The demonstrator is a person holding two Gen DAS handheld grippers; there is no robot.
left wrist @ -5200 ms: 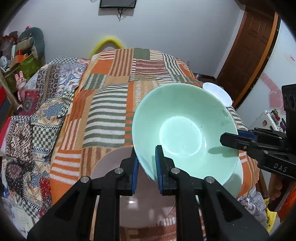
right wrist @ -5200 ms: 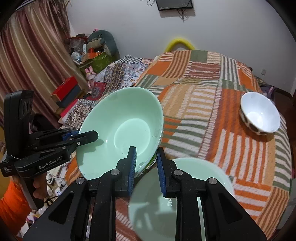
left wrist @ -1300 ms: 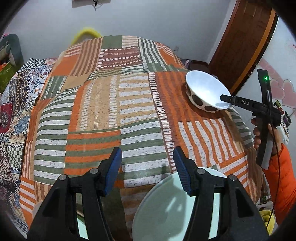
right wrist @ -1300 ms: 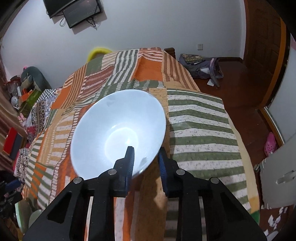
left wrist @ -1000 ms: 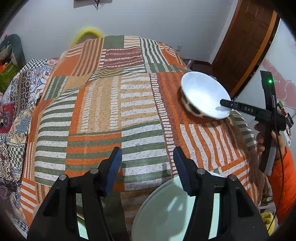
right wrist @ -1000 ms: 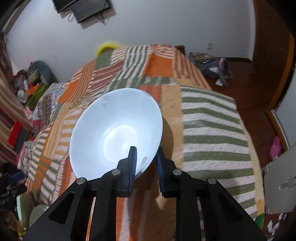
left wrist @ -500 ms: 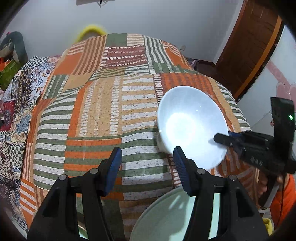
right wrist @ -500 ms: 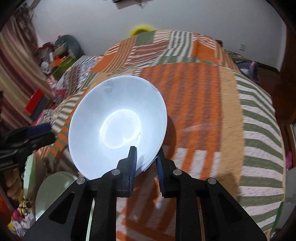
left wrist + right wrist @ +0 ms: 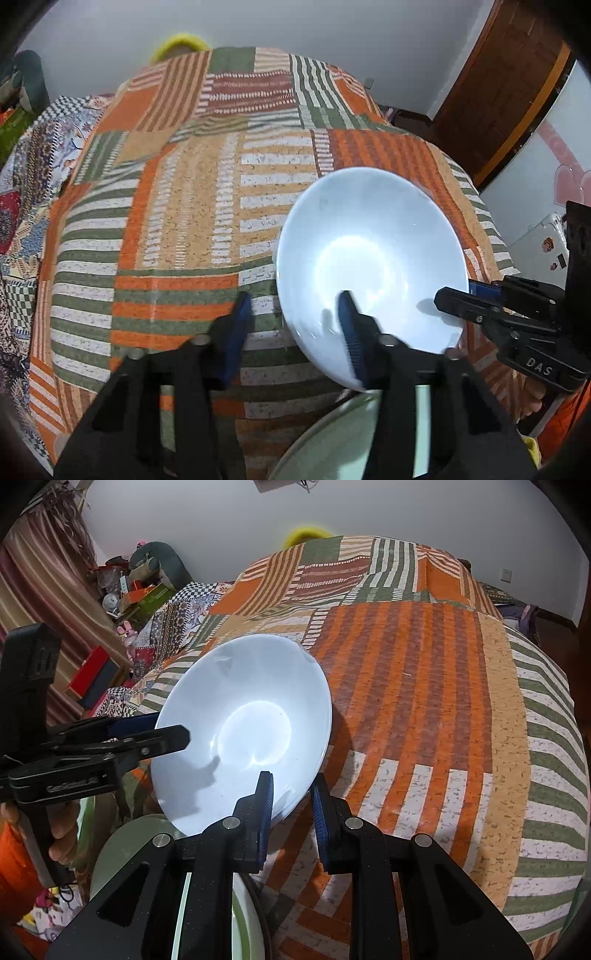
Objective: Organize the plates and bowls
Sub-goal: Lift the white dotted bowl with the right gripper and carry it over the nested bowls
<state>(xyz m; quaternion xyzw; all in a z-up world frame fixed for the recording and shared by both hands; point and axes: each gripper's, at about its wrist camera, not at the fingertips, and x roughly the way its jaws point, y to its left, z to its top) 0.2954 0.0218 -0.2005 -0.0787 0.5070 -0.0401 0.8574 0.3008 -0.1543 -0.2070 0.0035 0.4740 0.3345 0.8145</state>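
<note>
Left wrist view: the left tool, its jaws just narrowing, straddles the near rim of a white bowl tilted above the patchwork bedspread, mouth facing the camera.

Right wrist view: the right tool clamps the white bowl's rim; the bowl tips up-left above green plates.

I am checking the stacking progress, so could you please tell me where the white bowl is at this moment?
The white bowl is held tilted above the striped bedspread, its rim pinched by the right tool, just above the green dishes.
</note>
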